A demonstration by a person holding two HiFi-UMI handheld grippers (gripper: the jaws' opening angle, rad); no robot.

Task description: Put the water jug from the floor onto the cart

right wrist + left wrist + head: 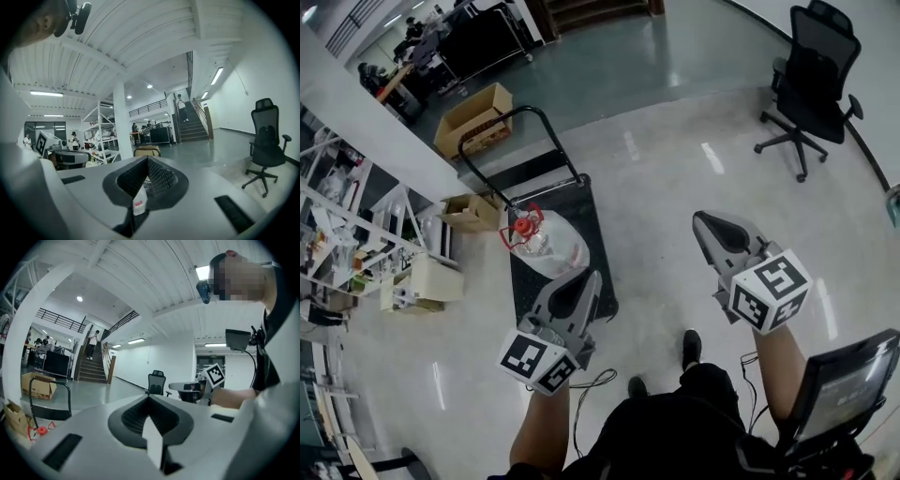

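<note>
The clear water jug with a red cap and handle lies on its side on the black platform of the cart, below the cart's push handle. My left gripper hovers near the cart's front edge, shut and empty. My right gripper is held out over the bare floor to the right, also shut and empty. In the left gripper view the gripper's tips meet, and the red jug handle shows low left. In the right gripper view the gripper is closed on nothing.
An office chair stands at the far right. An open cardboard box sits behind the cart and a smaller one beside it. White shelving lines the left. A cable lies by the person's feet.
</note>
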